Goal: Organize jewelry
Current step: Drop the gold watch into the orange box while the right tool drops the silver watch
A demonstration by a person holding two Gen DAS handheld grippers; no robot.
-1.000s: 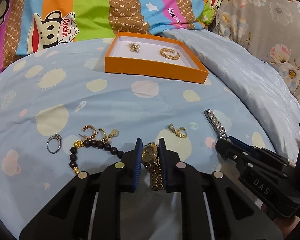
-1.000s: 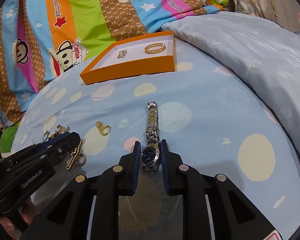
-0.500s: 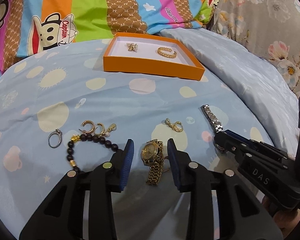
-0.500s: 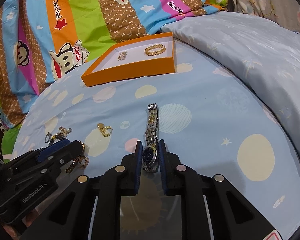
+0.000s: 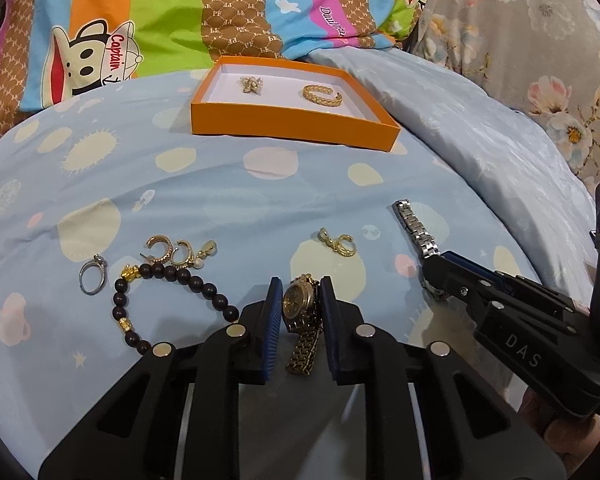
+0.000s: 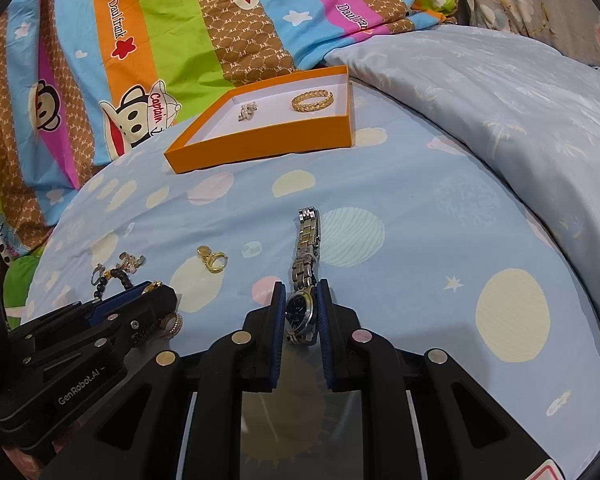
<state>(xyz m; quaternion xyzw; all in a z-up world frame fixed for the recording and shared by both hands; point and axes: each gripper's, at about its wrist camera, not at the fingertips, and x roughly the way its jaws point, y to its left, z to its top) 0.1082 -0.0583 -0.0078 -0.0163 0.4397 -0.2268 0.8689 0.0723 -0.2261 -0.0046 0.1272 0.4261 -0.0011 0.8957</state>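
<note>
since my left fingers (image 5: 298, 308) sprang apart and are closing again round gold watch (image 5: 299, 304), regrasp under way. bed (image 5: 220, 184) bears orange box (image 5: 292, 130) ahead, watches near me. right fingers (image 6: 300, 312) pinching silver watch (image 6: 300, 310). both nearly ready for box.

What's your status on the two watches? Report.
Left gripper closing on gold watch. Right gripper shut on silver watch. Orange box ahead, path clear.
</note>
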